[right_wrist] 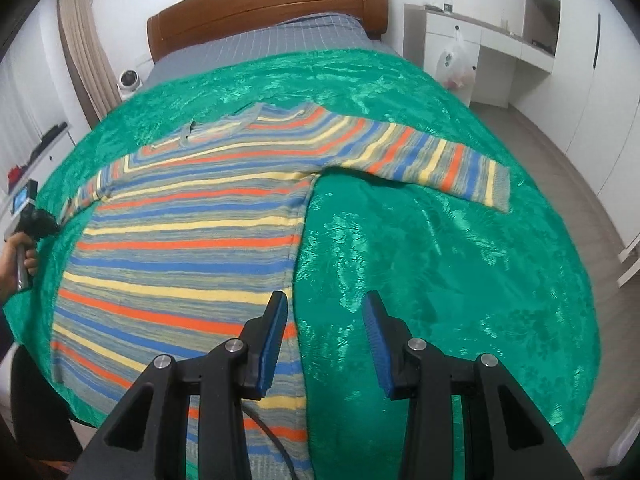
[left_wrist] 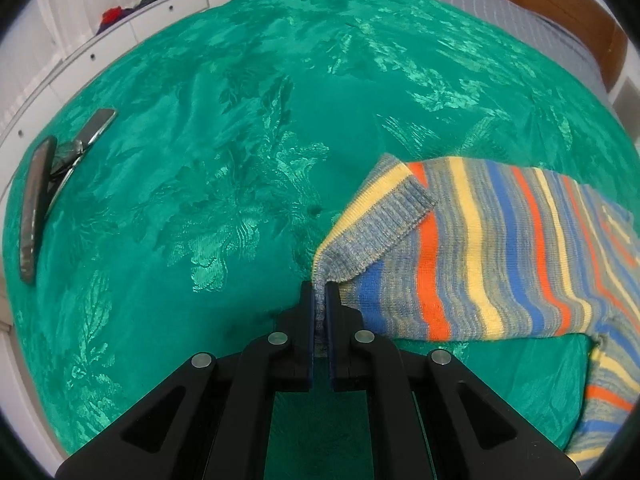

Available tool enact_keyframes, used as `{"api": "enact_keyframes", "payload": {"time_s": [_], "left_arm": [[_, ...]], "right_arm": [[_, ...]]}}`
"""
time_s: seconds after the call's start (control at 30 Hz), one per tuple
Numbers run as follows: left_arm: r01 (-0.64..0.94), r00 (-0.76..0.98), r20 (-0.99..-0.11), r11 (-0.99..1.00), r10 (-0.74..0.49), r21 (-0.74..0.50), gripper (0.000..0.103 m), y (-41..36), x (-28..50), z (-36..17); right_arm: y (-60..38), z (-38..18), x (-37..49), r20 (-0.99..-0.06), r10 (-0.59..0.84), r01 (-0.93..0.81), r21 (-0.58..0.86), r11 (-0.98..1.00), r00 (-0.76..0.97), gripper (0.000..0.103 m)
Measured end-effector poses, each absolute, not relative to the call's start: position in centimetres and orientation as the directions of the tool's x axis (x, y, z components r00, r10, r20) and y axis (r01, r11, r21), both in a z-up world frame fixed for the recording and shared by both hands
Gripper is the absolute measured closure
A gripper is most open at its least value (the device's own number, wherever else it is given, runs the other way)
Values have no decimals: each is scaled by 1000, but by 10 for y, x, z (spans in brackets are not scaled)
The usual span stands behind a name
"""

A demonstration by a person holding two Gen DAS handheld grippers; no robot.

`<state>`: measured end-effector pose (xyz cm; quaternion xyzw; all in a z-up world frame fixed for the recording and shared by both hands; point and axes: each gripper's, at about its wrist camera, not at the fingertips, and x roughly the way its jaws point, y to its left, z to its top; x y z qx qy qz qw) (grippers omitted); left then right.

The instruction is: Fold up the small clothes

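Note:
A striped knit sweater (right_wrist: 192,240) in orange, blue, yellow and grey lies flat on a green patterned bedspread (right_wrist: 440,260). Its right sleeve (right_wrist: 432,164) stretches out to the right. In the left wrist view, my left gripper (left_wrist: 319,292) is shut on the grey ribbed cuff (left_wrist: 372,236) of the other sleeve, which is folded back over itself. A person's hand (right_wrist: 20,256) holding that gripper shows at the left edge of the right wrist view. My right gripper (right_wrist: 326,304) hangs open over the sweater's right side seam, with nothing between its blue pads.
A long dark flat object (left_wrist: 34,208) and a chrome piece (left_wrist: 88,132) lie on the bedspread's left edge. White drawers (left_wrist: 120,28) stand beyond. A wooden headboard (right_wrist: 264,4), white cabinets (right_wrist: 500,52) and a hanging plastic bag (right_wrist: 456,60) are behind; floor lies right.

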<state>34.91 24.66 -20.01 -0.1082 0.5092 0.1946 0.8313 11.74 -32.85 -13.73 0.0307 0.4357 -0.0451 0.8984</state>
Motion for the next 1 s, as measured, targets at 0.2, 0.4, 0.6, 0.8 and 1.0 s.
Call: {"api": "enact_keyframes", "payload": {"time_s": [0.2, 0.4, 0.6, 0.8, 1.0], "left_arm": [[-435, 408, -887, 900, 218, 21, 100, 245, 348, -201], [-424, 405, -886, 905, 227, 38, 99, 243, 350, -203], [-405, 412, -880, 913, 237, 56, 93, 240, 350, -199], [-406, 459, -852, 913, 250, 49, 29, 239, 317, -174], [-308, 497, -844, 950, 201, 45, 19, 194, 249, -140]], "right_arm": [[-321, -128, 111, -775, -115, 109, -60, 992, 622, 63], [-316, -120, 105, -755, -208, 124, -167, 978, 622, 58], [-311, -113, 101, -730, -284, 131, -261, 956, 621, 57], [-306, -106, 98, -705, -325, 132, -316, 940, 630, 45], [-301, -106, 91, -723, -226, 100, -213, 972, 653, 38]]}}
